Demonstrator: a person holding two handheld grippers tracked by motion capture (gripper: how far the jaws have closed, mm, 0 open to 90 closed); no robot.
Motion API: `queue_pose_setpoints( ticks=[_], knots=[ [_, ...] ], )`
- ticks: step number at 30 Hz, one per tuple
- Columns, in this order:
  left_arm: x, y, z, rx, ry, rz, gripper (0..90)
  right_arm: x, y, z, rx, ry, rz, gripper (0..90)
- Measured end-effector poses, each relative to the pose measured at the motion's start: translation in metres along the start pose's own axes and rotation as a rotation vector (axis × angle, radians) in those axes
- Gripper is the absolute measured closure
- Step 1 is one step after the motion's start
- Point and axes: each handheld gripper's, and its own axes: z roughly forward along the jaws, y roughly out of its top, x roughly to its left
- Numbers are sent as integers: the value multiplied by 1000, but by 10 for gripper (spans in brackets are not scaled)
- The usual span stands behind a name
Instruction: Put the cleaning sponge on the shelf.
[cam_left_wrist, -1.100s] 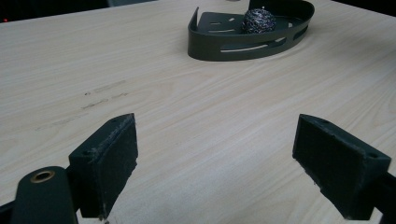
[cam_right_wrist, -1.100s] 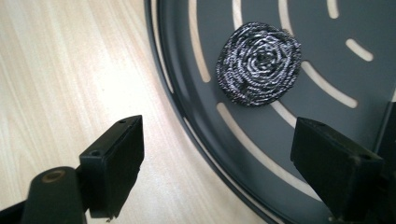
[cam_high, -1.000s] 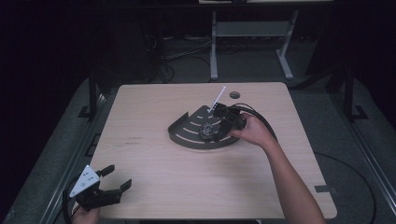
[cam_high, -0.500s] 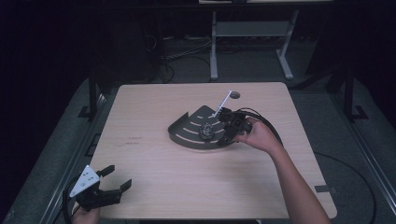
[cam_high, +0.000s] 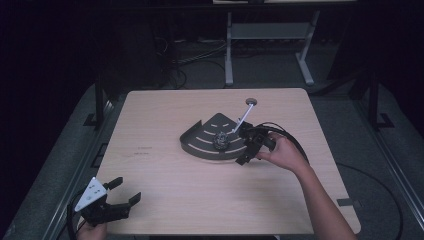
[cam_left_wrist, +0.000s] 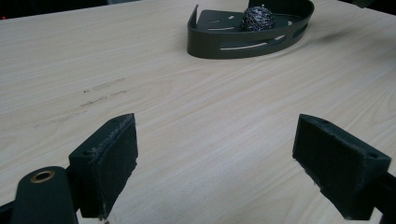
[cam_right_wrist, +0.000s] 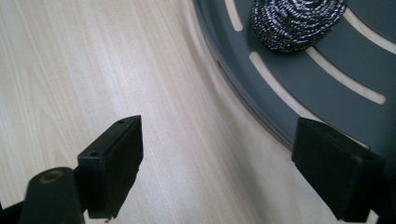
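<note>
Right hand-held gripper (cam_high: 248, 145), jaws released, sits at the tray's (cam_high: 200, 147) right rim; the scourer (cam_high: 220, 140) lies inside. Lift clear without nudging the tray. Left hand-held gripper (cam_high: 120, 200) rests released near-left.

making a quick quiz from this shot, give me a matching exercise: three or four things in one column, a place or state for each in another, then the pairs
Things:
1. steel wool ball
2. corner tray
3. left tongs
4. right tongs

Places or states:
A. open at the table's near left corner
B. open beside the tray's curved rim
C. lying inside the tray
D. dark, slotted, resting on the table

Pairs: 1-C, 2-D, 3-A, 4-B
</note>
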Motion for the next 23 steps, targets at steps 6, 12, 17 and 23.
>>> queue_pose_setpoints(
  ticks=[6, 12, 17, 23],
  knots=[
    [0, 0, 0, 1, 1, -1, 133, 5, -11, 2, -5, 7, 9, 164],
    [-1, 0, 0, 2, -2, 0, 133, 10, -26, 2, -20, 4, 17, 164],
    [-1, 0, 1, 3, -2, 0, 133, 17, -43, 2, -43, 4, 22, 165],
    [-1, 1, 1, 1, -4, 1, 133, 28, -66, 9, -46, -3, 29, 164]
  ],
)
